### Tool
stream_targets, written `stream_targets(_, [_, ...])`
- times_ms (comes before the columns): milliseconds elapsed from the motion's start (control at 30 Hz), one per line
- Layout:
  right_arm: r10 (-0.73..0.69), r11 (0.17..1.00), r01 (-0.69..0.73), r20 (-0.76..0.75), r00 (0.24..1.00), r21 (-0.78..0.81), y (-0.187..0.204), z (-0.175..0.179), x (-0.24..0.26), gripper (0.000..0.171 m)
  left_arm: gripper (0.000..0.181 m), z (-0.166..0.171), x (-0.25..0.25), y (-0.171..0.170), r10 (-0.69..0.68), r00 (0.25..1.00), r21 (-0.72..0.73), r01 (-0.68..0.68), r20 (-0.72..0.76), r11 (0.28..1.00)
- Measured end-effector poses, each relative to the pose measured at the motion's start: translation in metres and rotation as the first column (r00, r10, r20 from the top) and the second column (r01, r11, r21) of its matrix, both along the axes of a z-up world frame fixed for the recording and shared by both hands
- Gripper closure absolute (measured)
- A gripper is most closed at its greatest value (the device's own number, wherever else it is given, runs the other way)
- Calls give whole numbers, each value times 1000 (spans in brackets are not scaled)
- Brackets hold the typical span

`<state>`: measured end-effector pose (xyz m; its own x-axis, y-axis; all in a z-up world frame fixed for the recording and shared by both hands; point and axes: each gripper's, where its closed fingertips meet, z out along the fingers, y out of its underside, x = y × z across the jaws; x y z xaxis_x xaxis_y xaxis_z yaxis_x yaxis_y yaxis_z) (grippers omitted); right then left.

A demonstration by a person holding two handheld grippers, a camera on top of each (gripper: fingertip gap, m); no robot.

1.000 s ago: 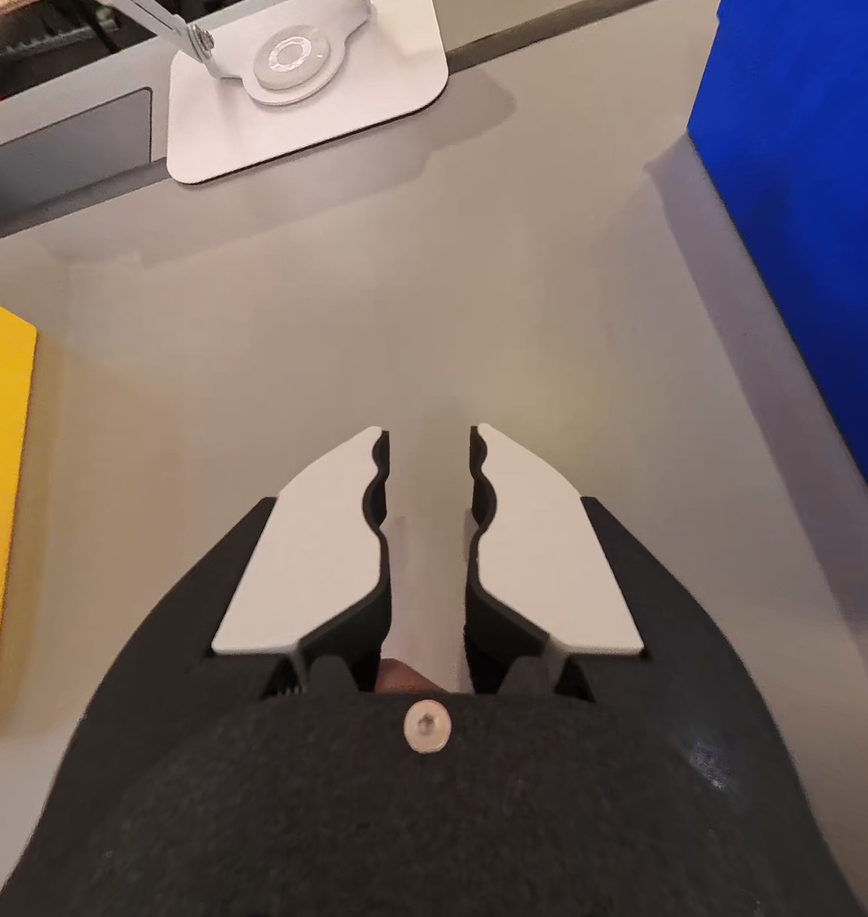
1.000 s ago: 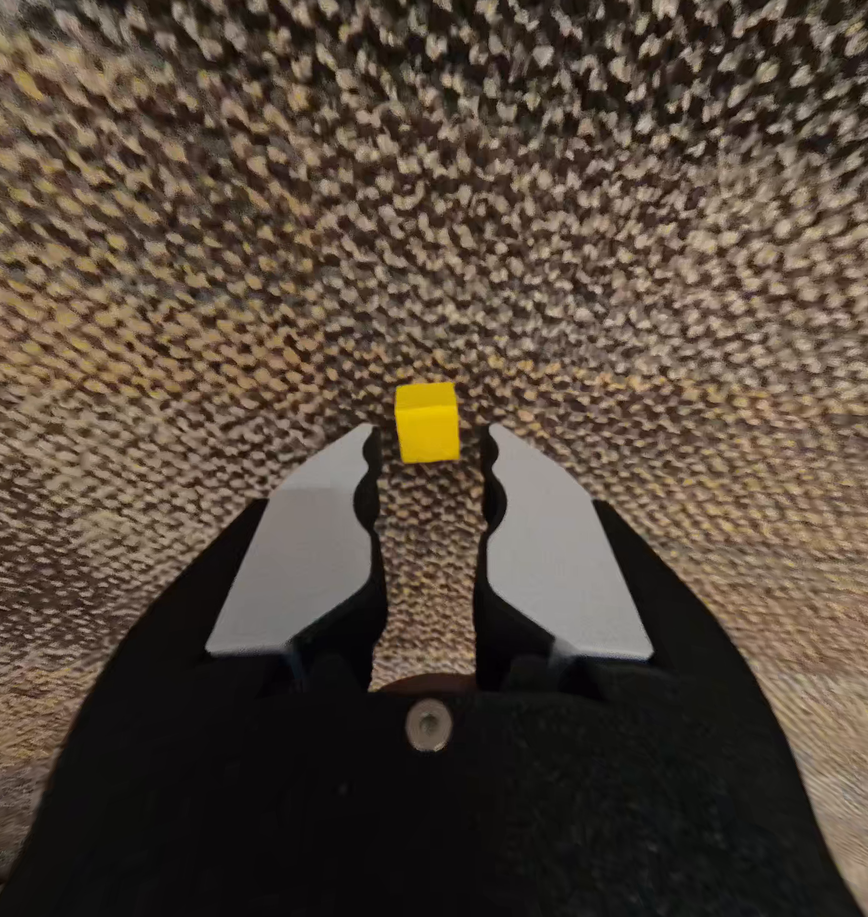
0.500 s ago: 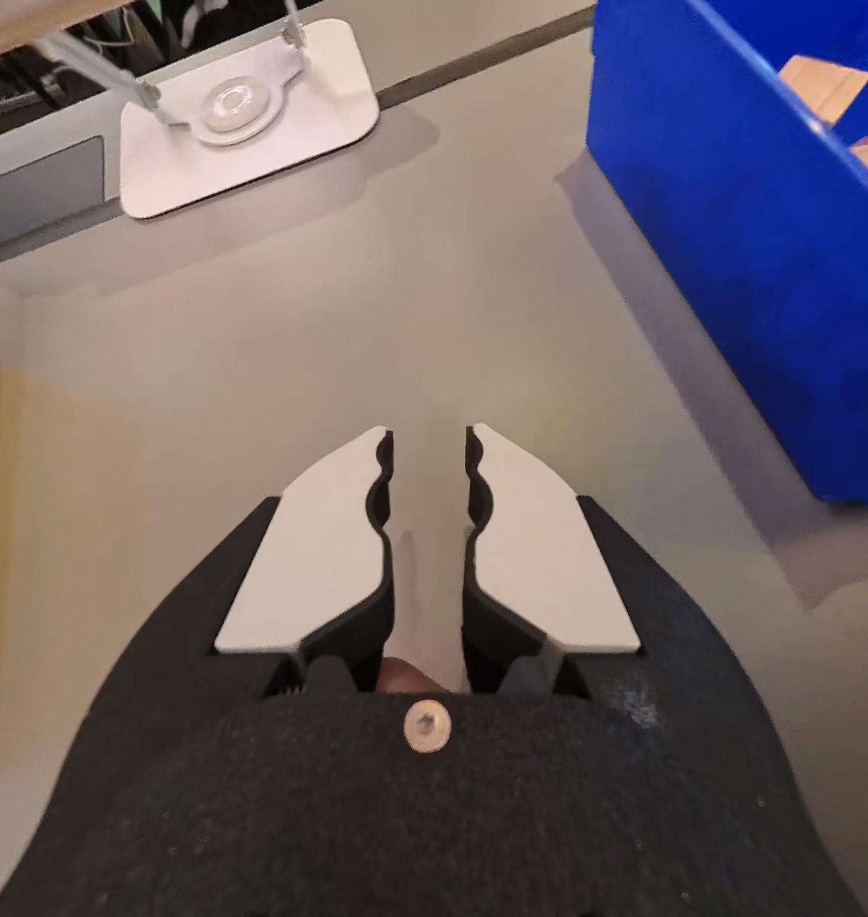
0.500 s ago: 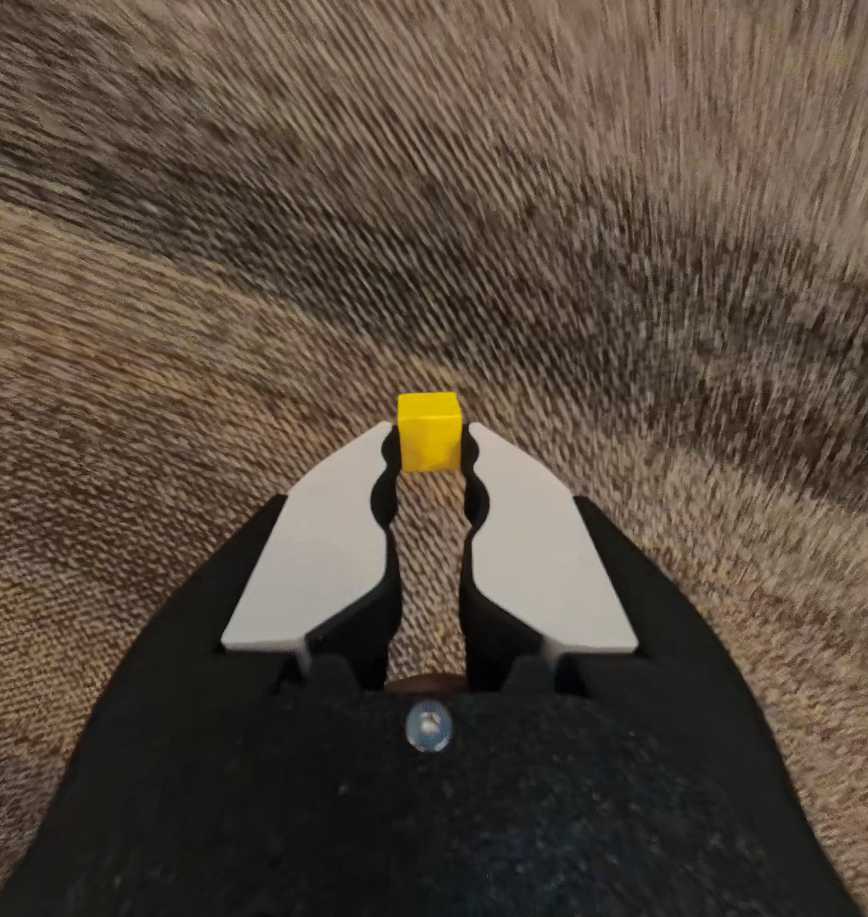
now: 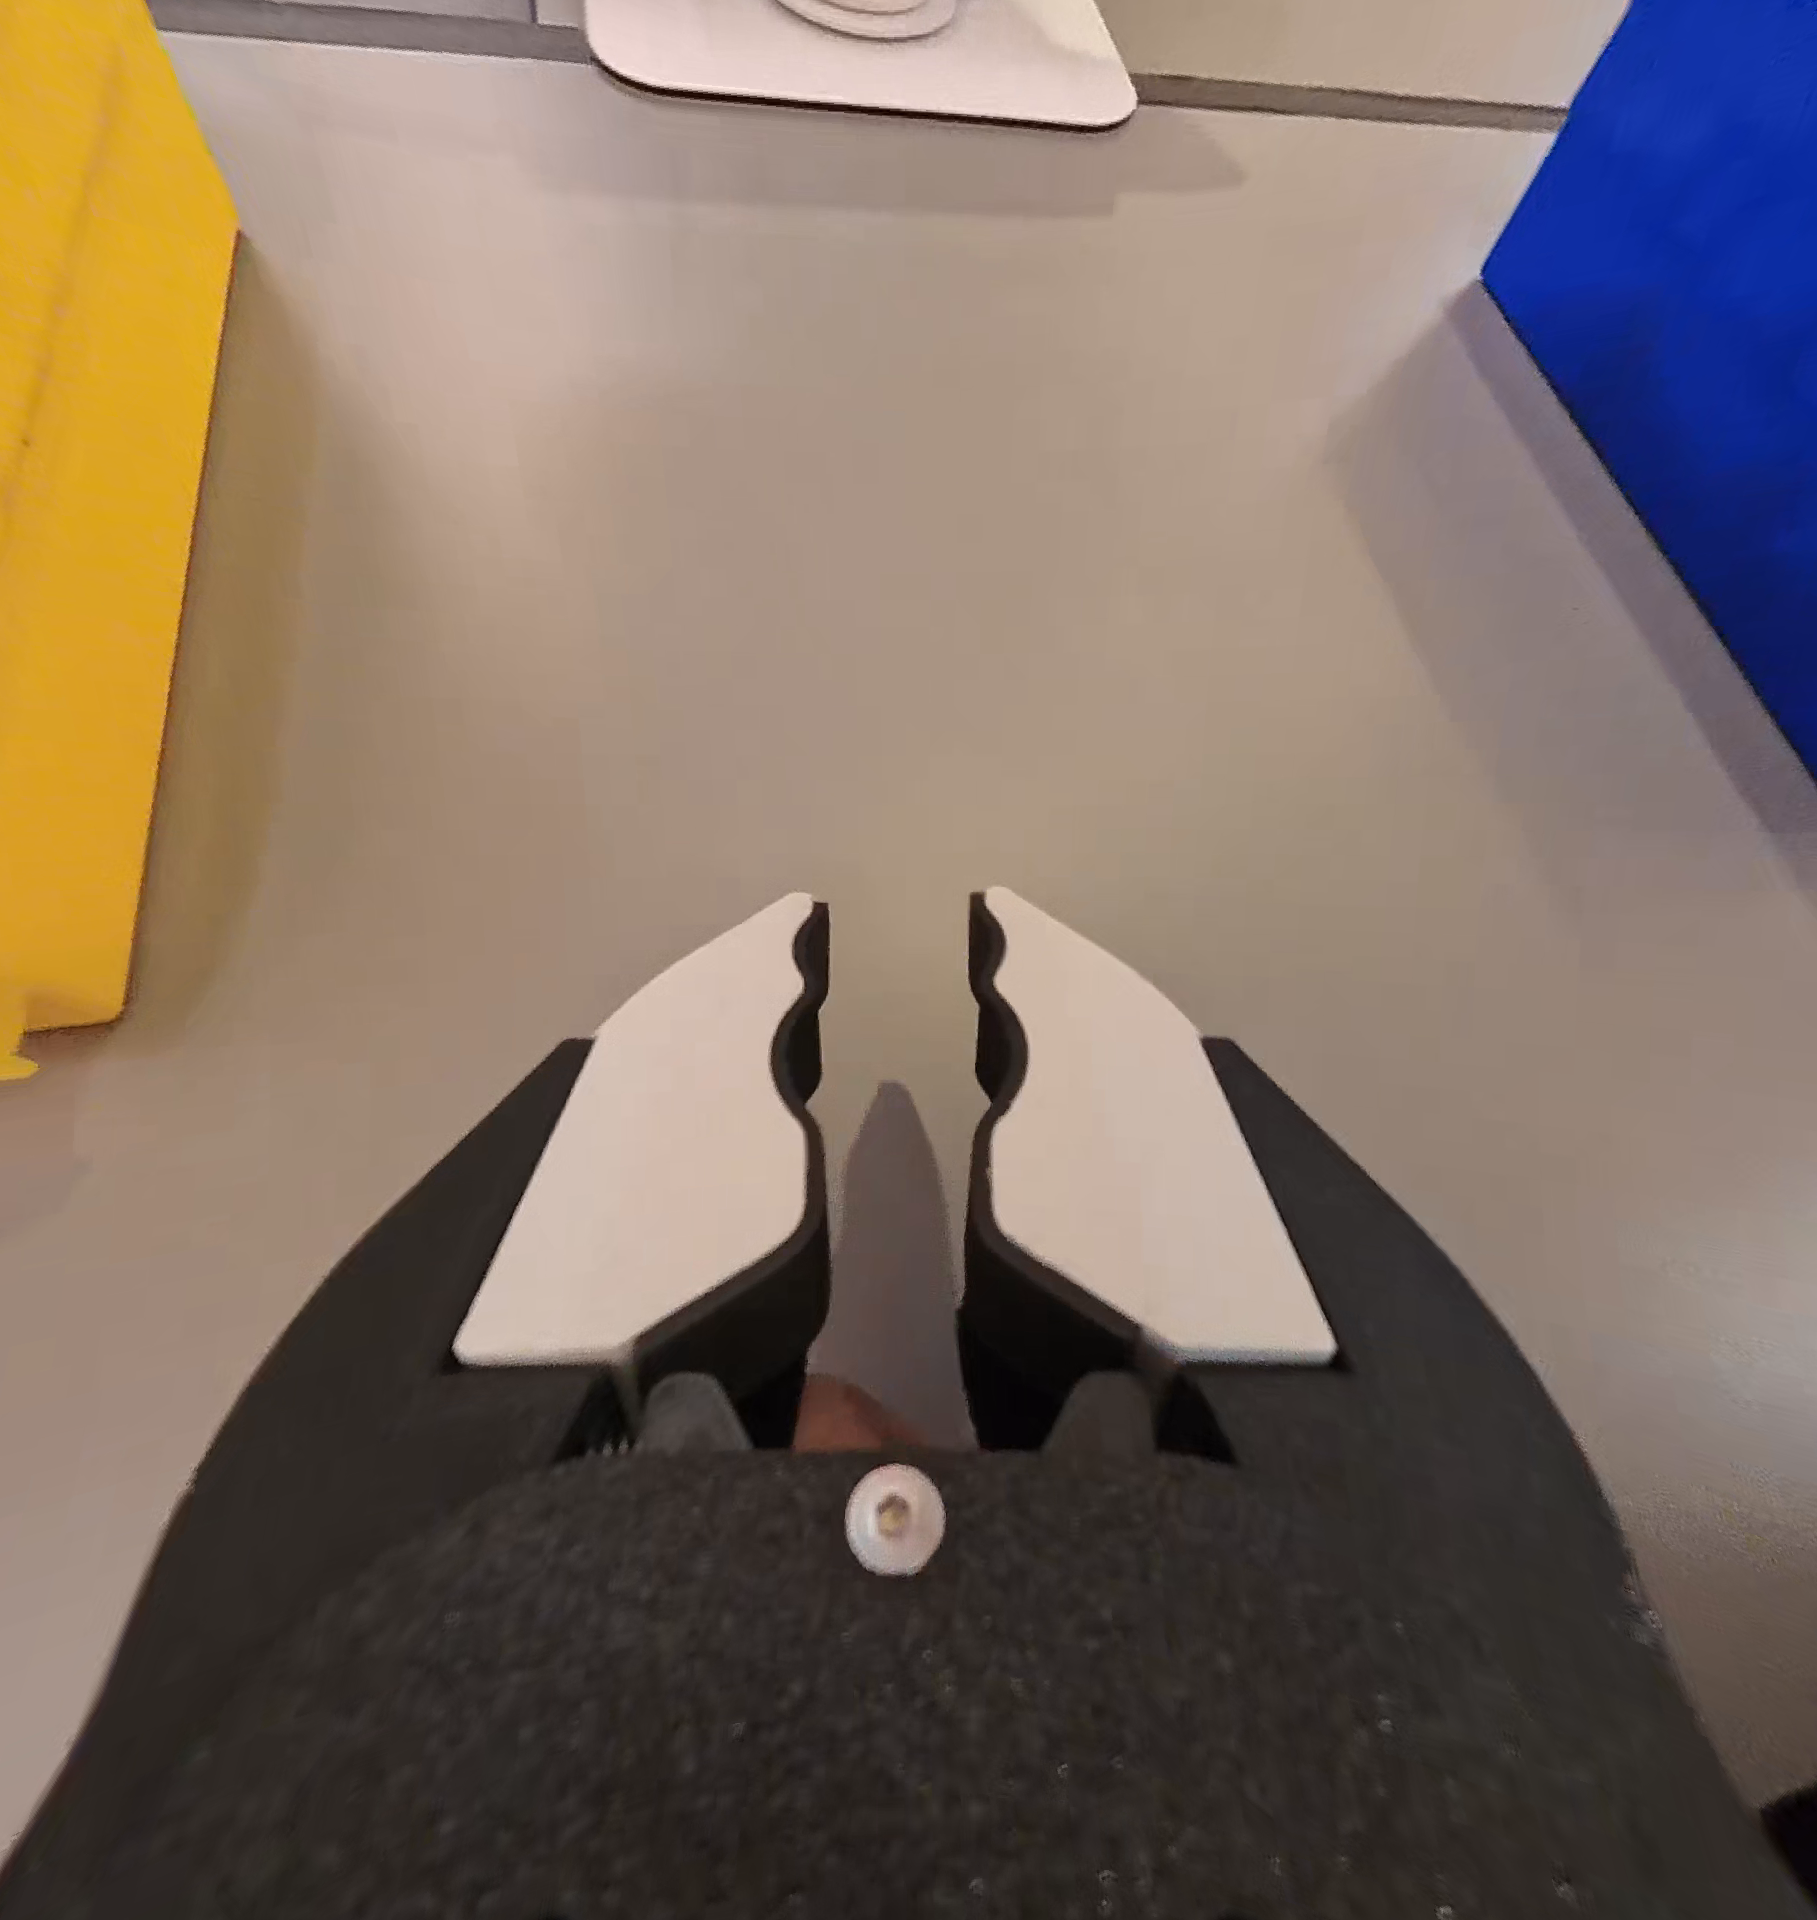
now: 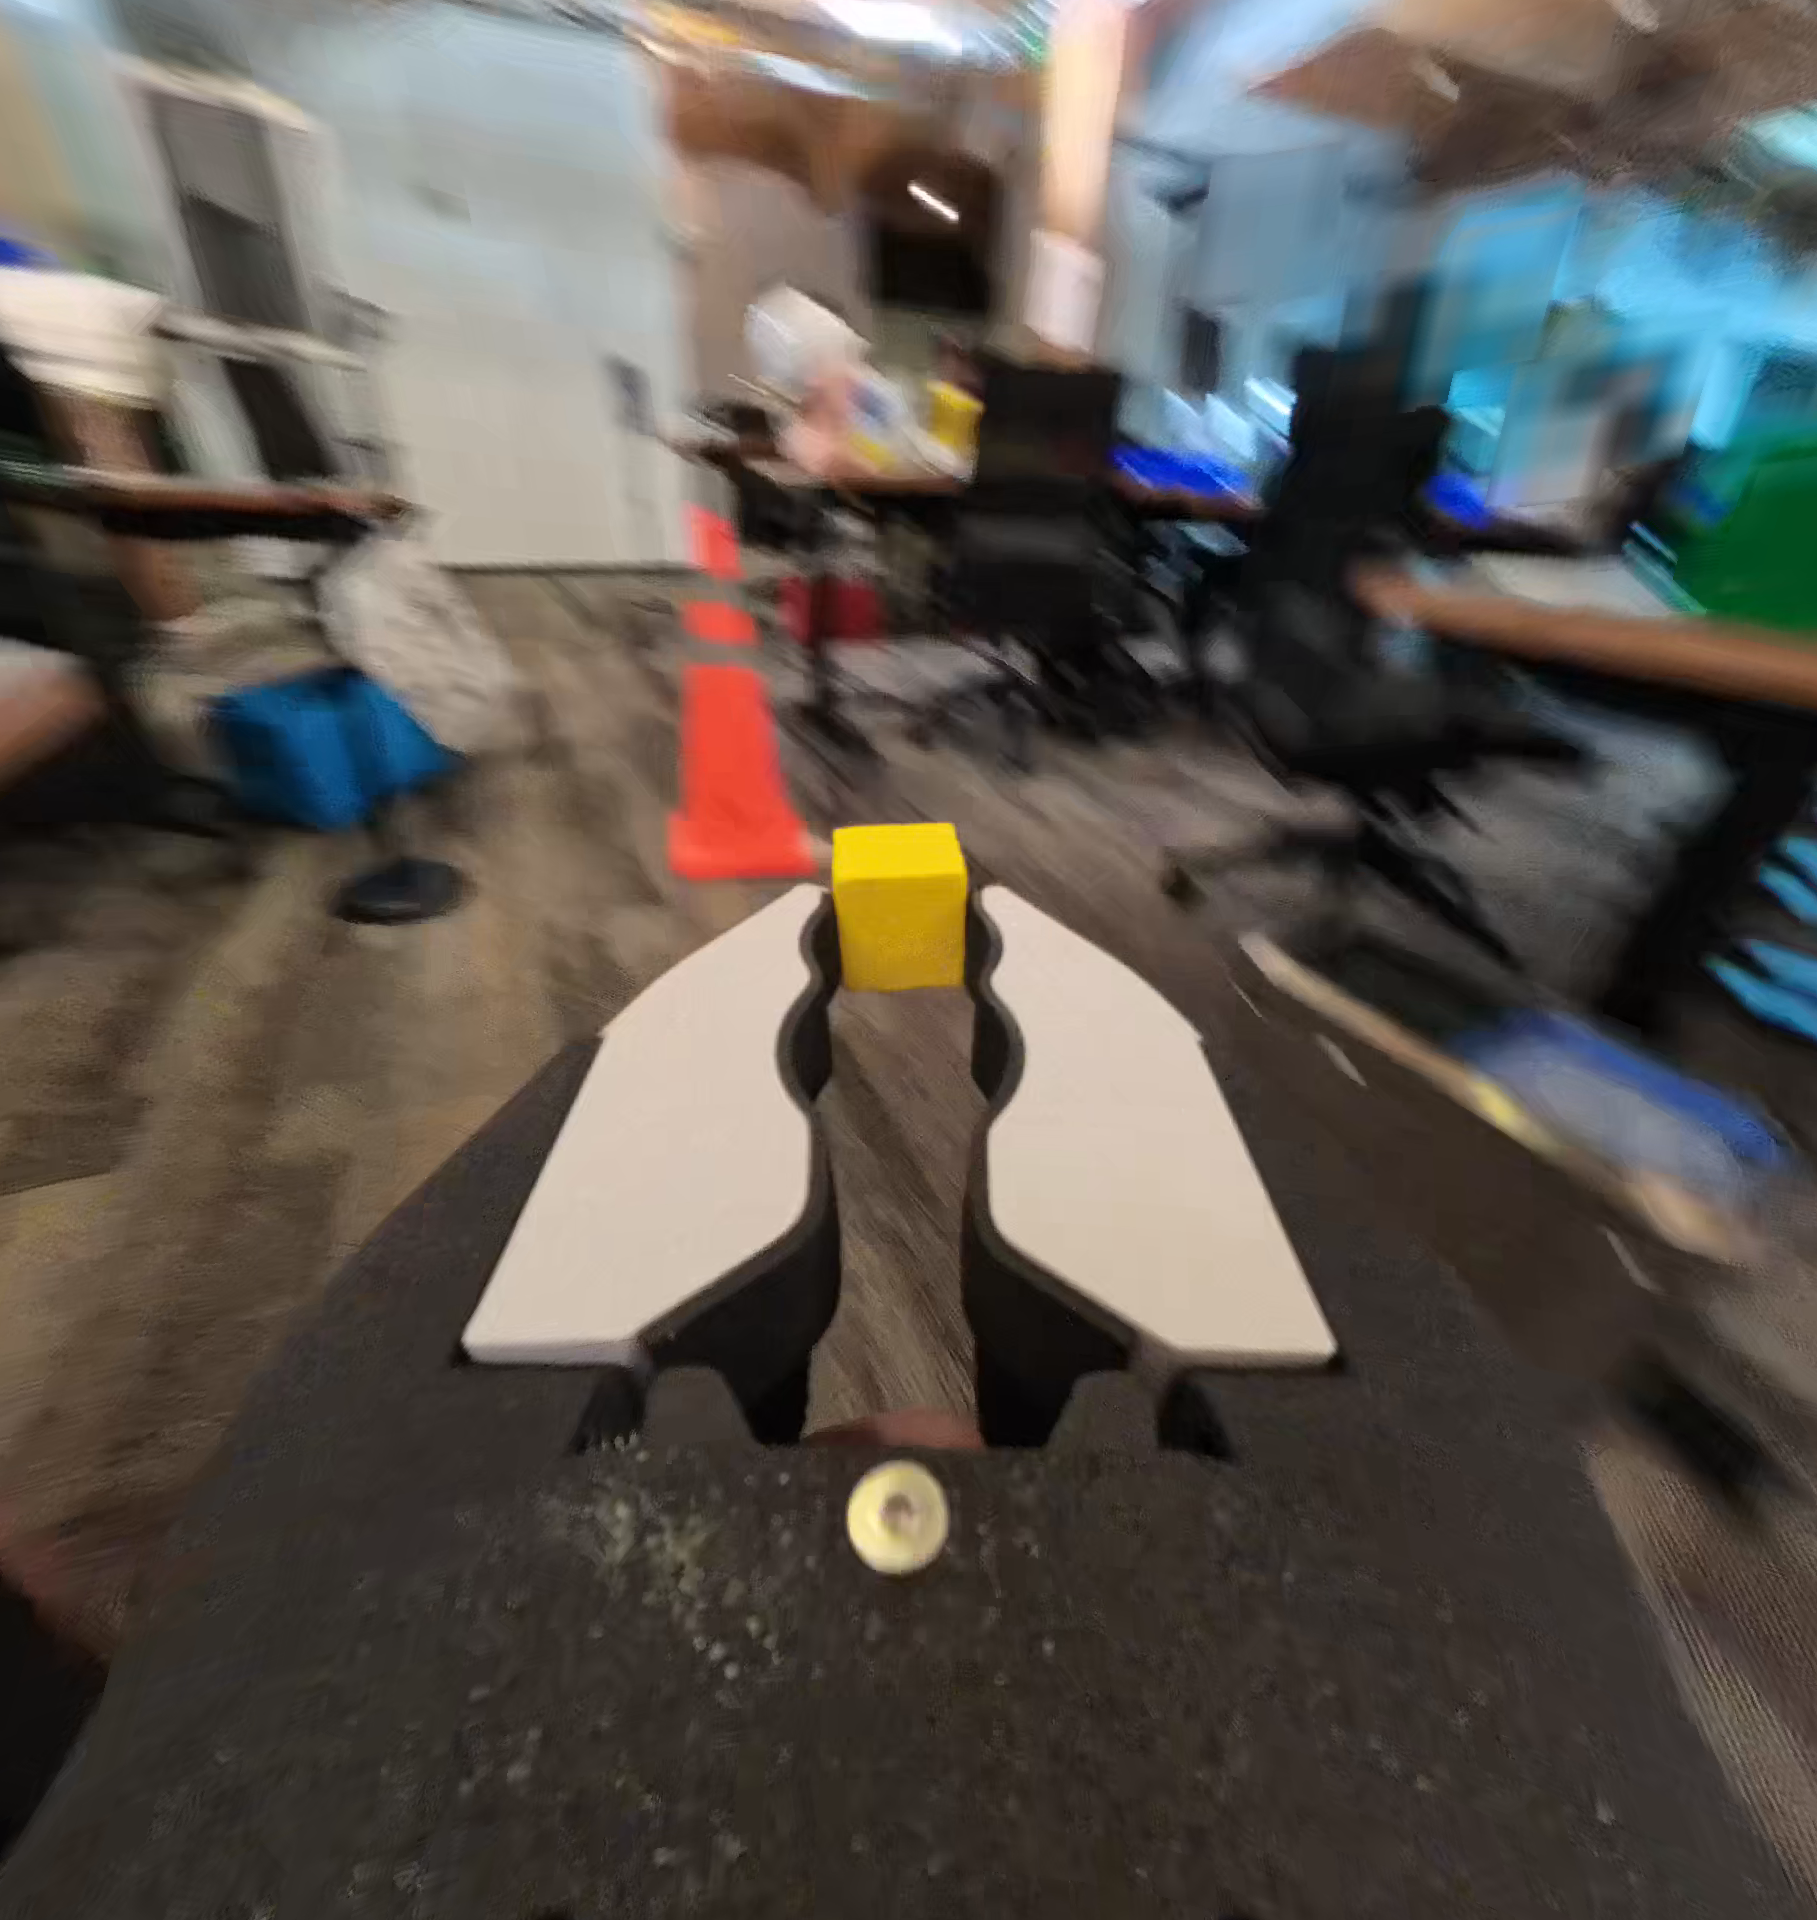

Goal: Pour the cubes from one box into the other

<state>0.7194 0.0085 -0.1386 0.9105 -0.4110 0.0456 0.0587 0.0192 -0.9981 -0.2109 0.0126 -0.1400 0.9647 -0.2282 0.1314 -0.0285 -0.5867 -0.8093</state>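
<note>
In the left wrist view a yellow box (image 5: 42,540) stands at the left of the grey table (image 5: 883,520) and a blue box (image 5: 1714,395) at the right. My left gripper (image 5: 899,914) hangs above the table between them, its fingers a little apart with nothing between them. In the right wrist view my right gripper (image 6: 899,914) is shut on a small yellow cube (image 6: 899,904) at its fingertips, lifted off the carpet and pointing out into the room. The insides of both boxes are hidden.
A white stand base (image 5: 862,52) sits at the table's far edge. The right wrist view is blurred by motion: an orange cone (image 6: 732,727), a blue bag (image 6: 322,743), desks (image 6: 1631,644) and office chairs (image 6: 1039,540) stand on the carpet.
My right gripper closed on the yellow cube on the carpet and lifted it, swinging up to face the room. My left gripper's view shifted so the yellow box shows more at the left.
</note>
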Motion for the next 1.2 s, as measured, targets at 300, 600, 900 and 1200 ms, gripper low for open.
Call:
stream_targets(300, [852,360,-611,-17,523,-705,157,156,-425,149,150,2,4,-15,-189,966,52,183,174,982])
stream_targets(600, [834,-369,96,-285,472,-924,214,-26,-463,148,150,43,-4,-41,-242,959,211,208,149,955])
stream_targets(900, [841,-96,-54,-110,530,-994,227,16,-481,130,145,51,-32,-46,-207,978,164,201,20,966])
stream_targets(1200, [786,505,-852,-335,520,-136,170,210,-660,131,142,218,-103,48,-115,993,232,109,13,967])
